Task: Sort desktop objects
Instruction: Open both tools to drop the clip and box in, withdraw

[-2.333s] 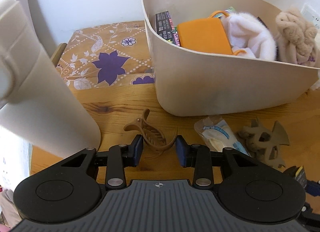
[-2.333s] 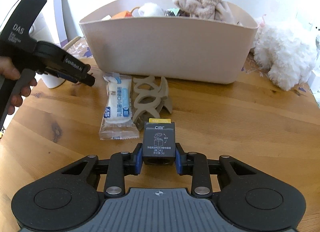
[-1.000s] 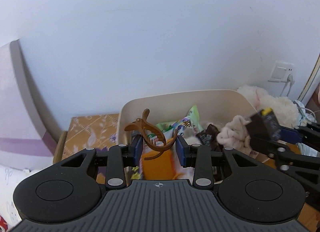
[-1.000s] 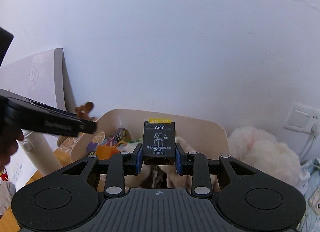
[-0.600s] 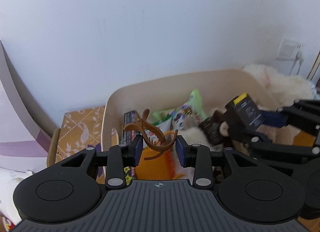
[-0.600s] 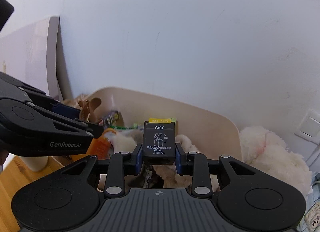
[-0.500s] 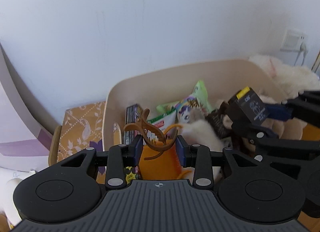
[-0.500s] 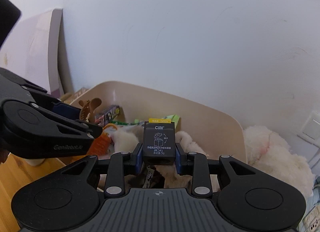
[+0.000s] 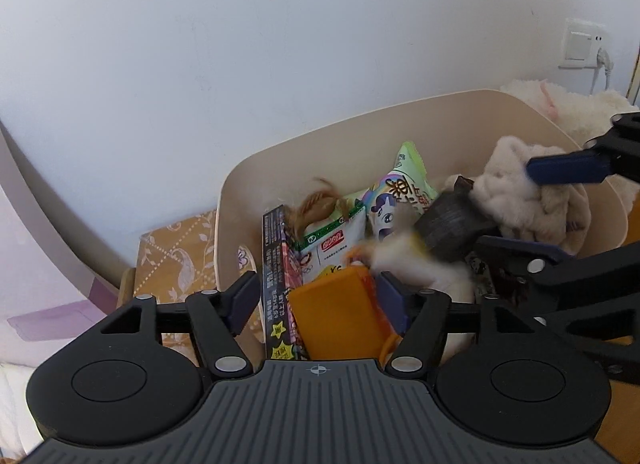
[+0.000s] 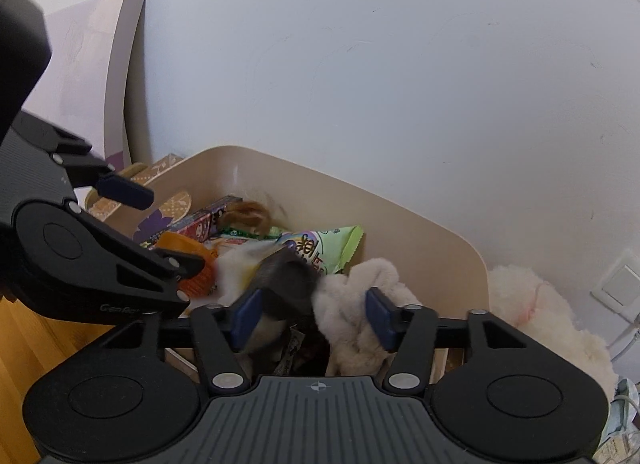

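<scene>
Both grippers hang over the beige, round-cornered plastic bin (image 9: 400, 124), which stands against the white wall.

The left gripper (image 9: 316, 302) has just been opening its jaws; they stand wide with nothing pressed between the blue pads. The brown plastic hair claw clip (image 9: 320, 204) is a motion-blurred streak of curved brown teeth, free of the gripper, at the far left of the bin's contents, over a white and green snack packet (image 9: 332, 238). In the right wrist view the same clip (image 10: 250, 216) shows as a blurred brown tuft beside a dark printed candy box (image 10: 196, 226).

The right gripper (image 10: 314, 316) has likewise just been opening, its jaws wide apart and gripping nothing. The small dark grey box with a yellow end (image 10: 286, 280) is smeared with motion, tilted, just beyond the left pad and loose among the contents; whether it touches that pad cannot be told. In the left wrist view it (image 9: 452, 234) lies between a pastel green snack bag with a cartoon pony (image 9: 400, 192) and a beige knitted plush bundle (image 9: 532, 200).

An orange flat case (image 9: 336, 316) fills the near left of the bin, between the left pads. A white fluffy soft toy (image 10: 552, 324) sits outside the bin on the right.
</scene>
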`<state>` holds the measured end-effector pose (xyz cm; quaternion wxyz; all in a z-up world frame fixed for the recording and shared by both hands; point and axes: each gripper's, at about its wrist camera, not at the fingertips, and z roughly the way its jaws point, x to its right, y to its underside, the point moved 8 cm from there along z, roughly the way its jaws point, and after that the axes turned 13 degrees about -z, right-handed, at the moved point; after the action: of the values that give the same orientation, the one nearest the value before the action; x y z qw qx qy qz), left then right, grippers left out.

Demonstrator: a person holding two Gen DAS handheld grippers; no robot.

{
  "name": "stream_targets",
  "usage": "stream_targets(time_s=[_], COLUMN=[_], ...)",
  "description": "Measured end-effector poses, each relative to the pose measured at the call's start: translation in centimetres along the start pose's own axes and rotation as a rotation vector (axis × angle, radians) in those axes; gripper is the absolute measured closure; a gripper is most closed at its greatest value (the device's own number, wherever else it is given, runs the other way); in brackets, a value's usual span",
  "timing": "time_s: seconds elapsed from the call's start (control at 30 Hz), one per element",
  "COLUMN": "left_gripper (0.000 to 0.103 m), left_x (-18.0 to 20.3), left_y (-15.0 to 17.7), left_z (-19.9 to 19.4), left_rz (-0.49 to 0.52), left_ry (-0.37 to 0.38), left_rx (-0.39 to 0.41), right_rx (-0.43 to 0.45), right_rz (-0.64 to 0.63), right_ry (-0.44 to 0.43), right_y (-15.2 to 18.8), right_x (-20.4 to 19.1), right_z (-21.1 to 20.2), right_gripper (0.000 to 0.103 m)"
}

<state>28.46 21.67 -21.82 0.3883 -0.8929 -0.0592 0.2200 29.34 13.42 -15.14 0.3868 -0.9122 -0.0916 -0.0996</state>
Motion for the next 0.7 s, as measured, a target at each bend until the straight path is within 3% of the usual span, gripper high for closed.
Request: stream_targets(time_s=[0.27,0.43,0.6,0.7], left_gripper=[0.030,0.026,0.024,0.024], left_x=[-1.0,-2.3,-3.5,-3.6], left_y=[0.4,0.9,3.0,4.6], left_z=[-2.4,-4.7,-5.6,-5.2], left_rz=[-0.069,-0.181,-0.314,-0.337], left_ry=[0.024,0.044,0.075,0.063], left_rx=[0.023,0.017,-0.062,-0.109], right_rx=[0.063,0.125,0.140,0.096], right_rz=[0.048,0.149,0.250,0.267], right_ry=[0.011,-0.029,-0.079,-0.091], right_y=[0.0,1.0,3.1,4.7], right_x=[0.0,0.2,-0.7,-1.0], right_z=[-3.3,-5.7,-6.8,-6.3], right_gripper=[0.016,0.001,0.000,0.000])
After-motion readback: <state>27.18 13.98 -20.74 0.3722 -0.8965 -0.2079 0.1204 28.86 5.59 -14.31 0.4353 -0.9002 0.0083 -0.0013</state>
